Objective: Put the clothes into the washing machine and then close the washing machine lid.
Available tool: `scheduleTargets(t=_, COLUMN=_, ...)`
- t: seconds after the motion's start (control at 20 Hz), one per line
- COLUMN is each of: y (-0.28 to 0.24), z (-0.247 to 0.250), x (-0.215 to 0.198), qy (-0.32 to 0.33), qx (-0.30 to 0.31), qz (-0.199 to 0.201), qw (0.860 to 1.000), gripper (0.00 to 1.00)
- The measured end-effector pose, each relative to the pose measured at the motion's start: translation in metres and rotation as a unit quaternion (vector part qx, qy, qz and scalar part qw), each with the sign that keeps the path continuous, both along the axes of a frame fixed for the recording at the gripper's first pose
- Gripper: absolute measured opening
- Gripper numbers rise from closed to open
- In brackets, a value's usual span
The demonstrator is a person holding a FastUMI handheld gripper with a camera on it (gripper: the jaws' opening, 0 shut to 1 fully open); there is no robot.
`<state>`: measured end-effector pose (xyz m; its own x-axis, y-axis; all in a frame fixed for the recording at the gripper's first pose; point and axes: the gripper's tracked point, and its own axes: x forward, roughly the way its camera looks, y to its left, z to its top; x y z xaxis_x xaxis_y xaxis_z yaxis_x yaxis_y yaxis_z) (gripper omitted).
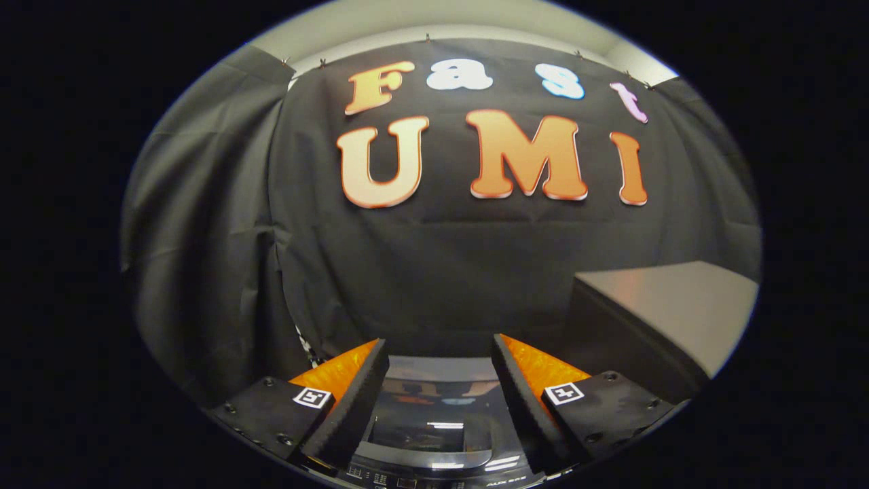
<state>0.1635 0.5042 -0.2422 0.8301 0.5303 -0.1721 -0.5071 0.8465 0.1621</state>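
While the gripper (440,380) hangs with its two fingers (356,401) spread wide apart, nothing sits between them and neither presses on anything, so it is released. Below and between the fingers lies the washing machine (438,445), seen from above: its lid (434,407) is a dark, glossy panel that looks shut and flat, mirroring the booth's wall, with a curved handle strip near its front edge and a row of small control markings just below that, too small to make out. No clothes can be made out on the lid or between the fingers. Beyond the fingertips the black cloth wall (441,272) rises straight ahead, draped in folds toward the left. To the right of the right finger, just beside the machine, stands a dark box-like counter (665,305) with a pale flat top.
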Motion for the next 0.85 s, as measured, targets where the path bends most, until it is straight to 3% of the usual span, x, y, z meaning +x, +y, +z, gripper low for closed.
scheduleTargets(t=0.45, y=-0.120, z=0.110, x=-0.053, qy=-0.085, qx=0.020, qz=-0.020, qw=0.996, gripper=0.98)
scheduleTargets(t=0.85, y=-0.240, z=0.152, x=-0.101, qy=-0.066, qx=0.051, qz=-0.035, qw=0.996, gripper=0.98)
